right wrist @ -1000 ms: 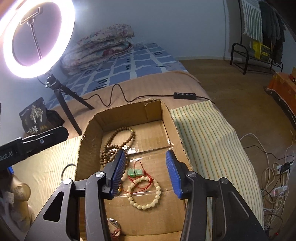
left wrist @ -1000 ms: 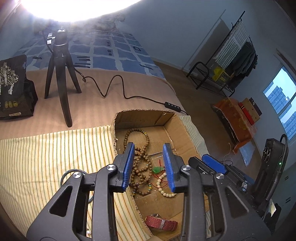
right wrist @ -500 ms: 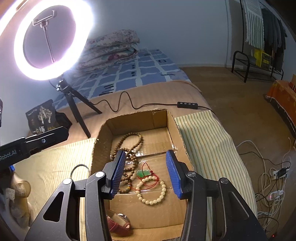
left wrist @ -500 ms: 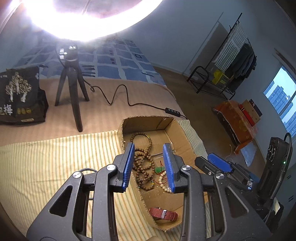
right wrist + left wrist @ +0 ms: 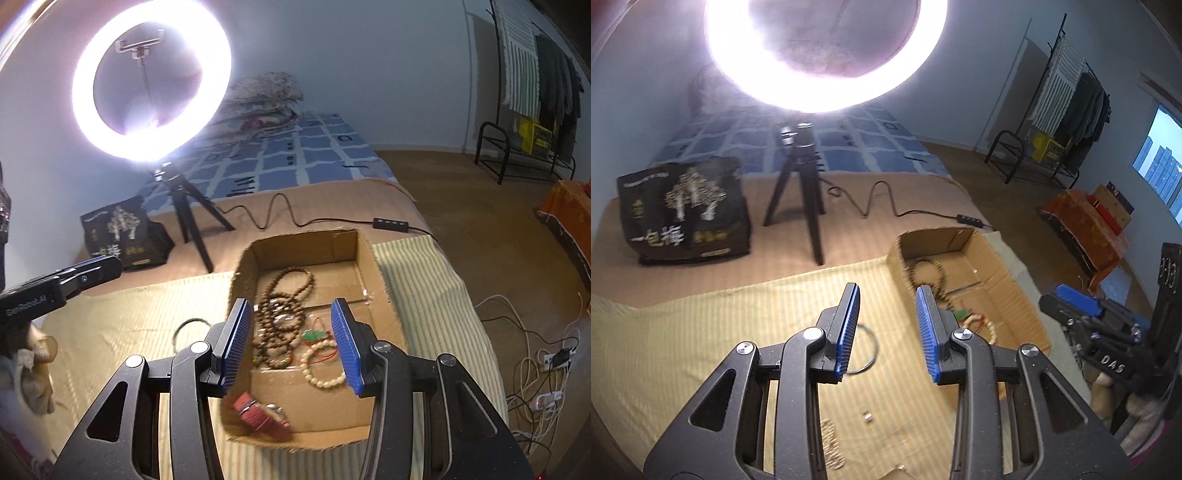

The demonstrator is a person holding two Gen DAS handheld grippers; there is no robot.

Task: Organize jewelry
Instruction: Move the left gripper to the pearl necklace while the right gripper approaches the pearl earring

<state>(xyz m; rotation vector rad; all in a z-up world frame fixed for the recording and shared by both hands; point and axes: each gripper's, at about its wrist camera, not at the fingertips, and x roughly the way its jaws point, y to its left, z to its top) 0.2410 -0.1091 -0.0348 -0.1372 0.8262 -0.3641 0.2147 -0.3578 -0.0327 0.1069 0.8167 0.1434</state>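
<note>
A: Both tools empty?

B: Yes. My left tool [image 5: 886, 328] and right tool [image 5: 291, 347] hang part open, holding nothing. Near me on the bed's cloth [image 5: 701, 332] lies 1 ring [image 5: 866, 350], with small bits [image 5: 831, 443] closer.

A: And the rest?

B: In the box [image 5: 376, 266]: beads [image 5: 284, 306], bracelet [image 5: 321, 369], strap [image 5: 258, 413]. I think I'm between picks; next I'd lower over the ring.

Both grippers pull up and back from the box [image 5: 373, 266]. The left gripper [image 5: 888, 328] swings left: its jaws, earlier over the brown beads [image 5: 925, 273] in the box, now hang above the striped cloth [image 5: 701, 332], over the thin ring [image 5: 866, 350]. The right gripper [image 5: 291, 343] sits higher, so the whole box and the red strap [image 5: 258, 413] at its near end show.
</note>
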